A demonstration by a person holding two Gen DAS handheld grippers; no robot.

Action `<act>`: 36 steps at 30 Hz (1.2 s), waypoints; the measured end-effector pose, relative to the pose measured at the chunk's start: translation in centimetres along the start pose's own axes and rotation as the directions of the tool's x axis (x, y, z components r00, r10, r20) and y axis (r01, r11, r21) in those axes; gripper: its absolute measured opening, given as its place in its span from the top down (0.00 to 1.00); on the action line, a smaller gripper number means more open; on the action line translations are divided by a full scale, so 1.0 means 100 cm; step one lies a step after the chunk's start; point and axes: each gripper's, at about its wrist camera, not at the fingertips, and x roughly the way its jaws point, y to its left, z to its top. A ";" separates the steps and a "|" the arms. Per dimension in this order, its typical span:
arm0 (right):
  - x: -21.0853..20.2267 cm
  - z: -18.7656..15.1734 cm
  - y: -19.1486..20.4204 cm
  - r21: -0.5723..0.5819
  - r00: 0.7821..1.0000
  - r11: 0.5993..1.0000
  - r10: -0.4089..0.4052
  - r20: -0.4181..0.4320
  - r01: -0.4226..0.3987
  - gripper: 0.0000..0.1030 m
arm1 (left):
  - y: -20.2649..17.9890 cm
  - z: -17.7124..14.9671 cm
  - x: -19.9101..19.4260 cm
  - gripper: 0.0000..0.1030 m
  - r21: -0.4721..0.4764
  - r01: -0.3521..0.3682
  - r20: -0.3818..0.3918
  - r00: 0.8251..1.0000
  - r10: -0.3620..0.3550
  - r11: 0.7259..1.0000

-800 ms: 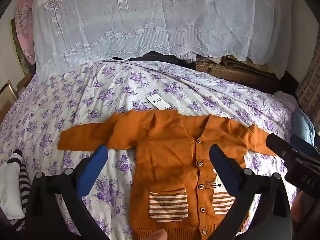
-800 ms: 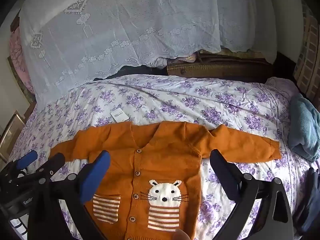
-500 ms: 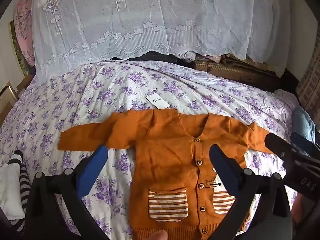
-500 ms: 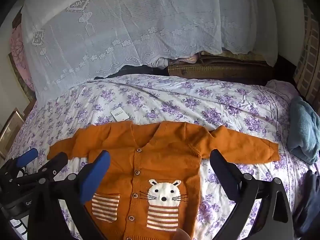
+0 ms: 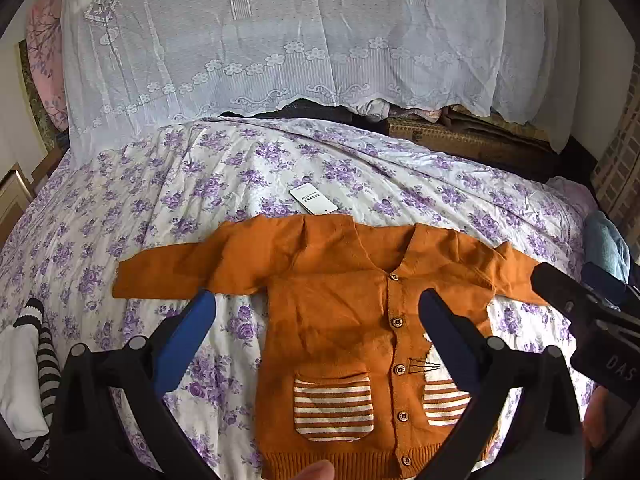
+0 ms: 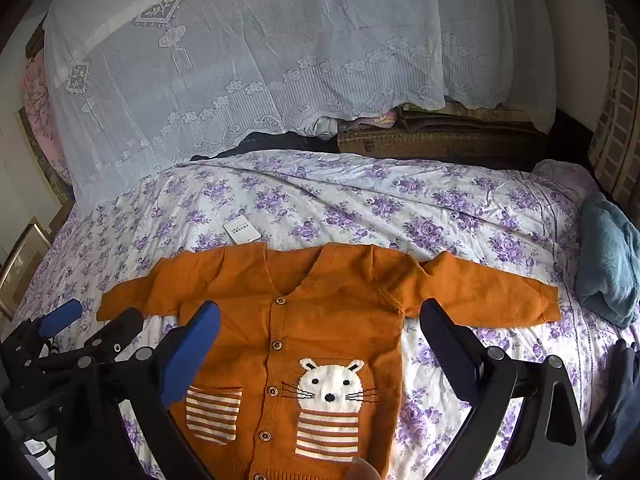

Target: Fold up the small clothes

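A small orange knit cardigan (image 5: pixel 340 304) lies flat and face up on the flowered bedsheet (image 5: pixel 168 184), both sleeves spread out sideways. It has buttons, two striped pockets and a white cat face (image 6: pixel 330 384). A white tag (image 5: pixel 313 199) lies just beyond its collar. My left gripper (image 5: pixel 316 320) is open and empty, held above the cardigan's left half. My right gripper (image 6: pixel 320 328) is open and empty above the cardigan's middle. Each gripper shows in the other's view: the right one at the right edge (image 5: pixel 592 320), the left one at the left edge (image 6: pixel 80 332).
A white lace cloth (image 5: pixel 304 40) hangs over the far end of the bed. A black and white striped garment (image 5: pixel 32 360) lies at the left. A blue towel (image 6: pixel 608 256) lies at the right edge. A brown wicker box (image 6: pixel 440 136) sits behind.
Both grippers have tilted or drawn back slightly, so the cardigan sits a little lower in both views. Jaws stay open. The cardigan has not moved.
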 end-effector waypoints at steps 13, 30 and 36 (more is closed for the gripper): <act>-0.004 0.001 0.001 0.000 1.000 1.000 0.005 0.005 -0.005 0.03 | -0.001 -0.002 0.003 0.04 0.002 -0.002 -0.003 1.000 0.002 1.000; -0.007 0.003 0.002 0.009 1.000 1.000 0.014 0.012 -0.015 0.03 | 0.001 -0.011 0.008 0.04 -0.002 -0.007 -0.011 1.000 0.007 1.000; -0.007 0.003 0.002 0.012 1.000 1.000 0.021 0.014 -0.022 0.03 | 0.003 -0.010 0.009 0.04 -0.003 -0.006 -0.018 1.000 0.006 1.000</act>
